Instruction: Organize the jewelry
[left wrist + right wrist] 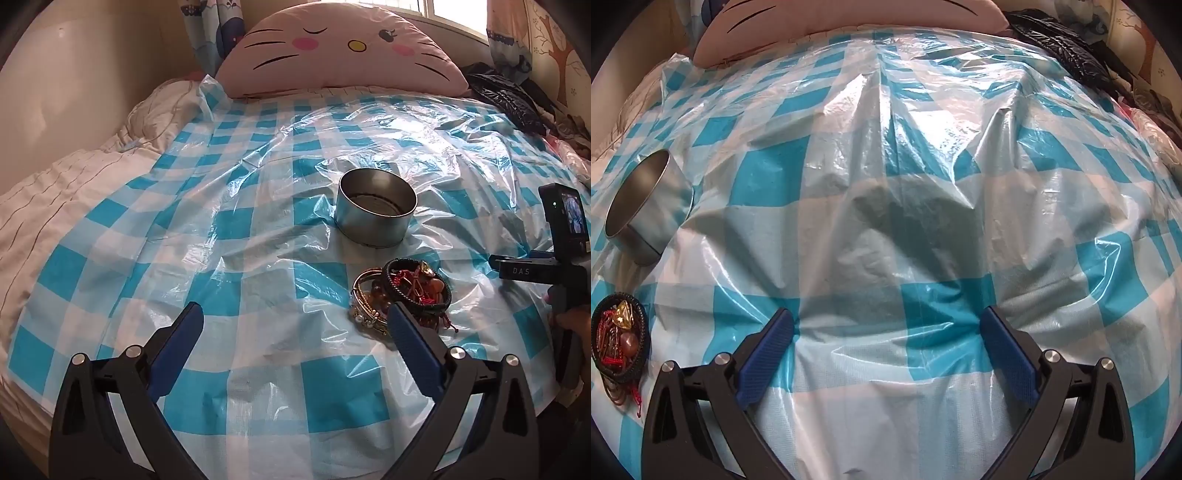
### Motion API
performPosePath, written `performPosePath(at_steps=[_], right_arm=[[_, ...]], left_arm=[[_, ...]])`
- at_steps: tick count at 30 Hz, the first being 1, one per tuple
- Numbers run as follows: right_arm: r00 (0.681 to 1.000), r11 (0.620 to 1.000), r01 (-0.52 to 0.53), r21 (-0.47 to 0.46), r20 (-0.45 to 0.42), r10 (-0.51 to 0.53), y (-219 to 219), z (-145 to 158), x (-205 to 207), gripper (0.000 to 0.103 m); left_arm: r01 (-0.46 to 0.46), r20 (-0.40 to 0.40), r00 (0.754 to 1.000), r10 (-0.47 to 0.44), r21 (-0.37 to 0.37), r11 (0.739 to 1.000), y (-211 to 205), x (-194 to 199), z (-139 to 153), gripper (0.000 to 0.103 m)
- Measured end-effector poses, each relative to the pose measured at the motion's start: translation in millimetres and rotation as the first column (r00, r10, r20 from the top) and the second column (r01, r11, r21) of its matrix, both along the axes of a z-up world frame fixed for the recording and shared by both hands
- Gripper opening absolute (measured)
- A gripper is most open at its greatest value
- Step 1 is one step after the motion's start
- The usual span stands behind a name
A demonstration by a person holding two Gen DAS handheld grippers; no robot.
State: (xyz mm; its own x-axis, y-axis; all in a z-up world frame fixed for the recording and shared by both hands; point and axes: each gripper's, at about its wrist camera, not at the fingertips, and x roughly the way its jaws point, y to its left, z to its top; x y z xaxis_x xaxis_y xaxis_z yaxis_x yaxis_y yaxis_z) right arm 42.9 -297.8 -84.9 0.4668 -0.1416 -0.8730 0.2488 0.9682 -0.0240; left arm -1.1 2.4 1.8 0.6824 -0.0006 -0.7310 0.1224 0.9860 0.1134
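A heap of jewelry [400, 295], with gold bangles, beads, red cords and a black braided bracelet, lies on the blue-and-white checked plastic sheet [240, 229]. Just beyond it stands a round metal tin [376, 210], upright and with nothing visible inside. My left gripper [295, 317] hovers open over the sheet, its right finger just in front of the heap, nothing between the pads. In the right wrist view my right gripper [886, 325] is open over bare sheet [923, 221]; the jewelry [618, 338] and tin [648, 206] sit far left. The right gripper's body [546, 269] shows at the left view's right edge.
A pink cat-face cushion [340, 48] leans at the head of the bed below a window. White bedding [74, 192] lies to the left of the sheet. Black crinkled plastic [506, 99] and clothes are piled at the far right. A hand [576, 325] holds the right gripper's handle.
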Motion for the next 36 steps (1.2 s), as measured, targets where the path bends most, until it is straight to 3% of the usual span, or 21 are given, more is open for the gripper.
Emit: performPosePath(at_steps=[4,7,9,12,15,19,23,29,36], right_arm=[[0.987,0.999,-0.022,0.027,0.159,0.017,25.1,38.7,-33.7,0.096],[0.976,0.994,-0.077,0.081,0.212,0.059,43.5,67.8,-53.1,0.096],[0.965,0.996,-0.087,0.013,0.249,0.082,68.9,81.0,-75.2,0.096],[0.965,0.998,-0.026,-0.06,0.259,0.04,90.6,84.2,-96.6,0.096],[0.963,0.998,-0.067,0.001,0.263,0.064,99.9,80.6,-106.6,0.096],[0.938,0.994,-0.082,-0.068,0.331,0.1,117.0,88.1,-117.5,0.096],[0.92,0.998,-0.058,-0.018,0.387,0.06,102.1,101.1,-125.3,0.096],[0.952,0.999,-0.012,-0.034,0.305,0.022,93.7,89.1,-106.9,0.096],[0.938,0.998,-0.056,-0.038,0.341,0.066,100.9,92.6,-112.5,0.096]], left_arm=[[-0.002,-0.004,1.0,0.002,0.006,1.0,-2.2,0.7,-1.1,0.096],[0.025,-0.023,0.999,-0.026,-0.032,0.999,-6.9,1.6,-1.6,0.096],[0.061,-0.018,0.998,-0.061,-0.005,0.998,-9.6,-0.9,-2.9,0.096],[0.092,-0.006,0.996,-0.092,0.022,0.996,-14.6,-1.8,-1.3,0.096],[0.099,-0.017,0.995,-0.099,0.009,0.995,-14.0,-2.6,-3.1,0.096],[0.085,-0.008,0.996,-0.085,0.034,0.996,-11.3,-3.0,-6.7,0.096],[0.084,-0.01,0.996,-0.084,-0.01,0.996,-4.6,0.5,-3.8,0.096],[0.087,-0.006,0.996,-0.087,-0.008,0.996,-8.2,10.0,-6.1,0.096],[0.073,0.031,0.997,-0.073,-0.016,0.997,-7.1,5.8,-4.1,0.096]])
